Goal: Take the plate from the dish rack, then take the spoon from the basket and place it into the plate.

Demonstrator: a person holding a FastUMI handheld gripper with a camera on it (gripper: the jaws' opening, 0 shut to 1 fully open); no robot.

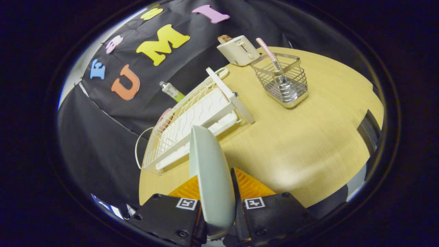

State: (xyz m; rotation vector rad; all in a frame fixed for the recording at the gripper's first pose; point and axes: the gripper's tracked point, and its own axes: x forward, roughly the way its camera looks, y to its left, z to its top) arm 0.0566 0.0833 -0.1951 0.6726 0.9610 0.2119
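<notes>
One wooden table (308, 144) fills the frame centre and right. Dish rack (192, 120) sits centre-left. Plate (211, 175), edge-on with long axis running forward, is pinched between the fingers of the gripper (216, 202). Basket (281, 80), upper right beyond the fingers, holds the spoon (271, 55), handle up. Toaster (239, 49) lettering is unreadable

The plate (211, 171) looks smooth and a little shiny, pale green, pinched between ribbed orange fingers (252, 187). The desk (308, 144) is light wood with fine grain. The basket (283, 80) is shiny metal wire. The dish rack (192, 123) looks like white coated wire and plastic. The toaster (238, 49) is smooth cream plastic.
</notes>
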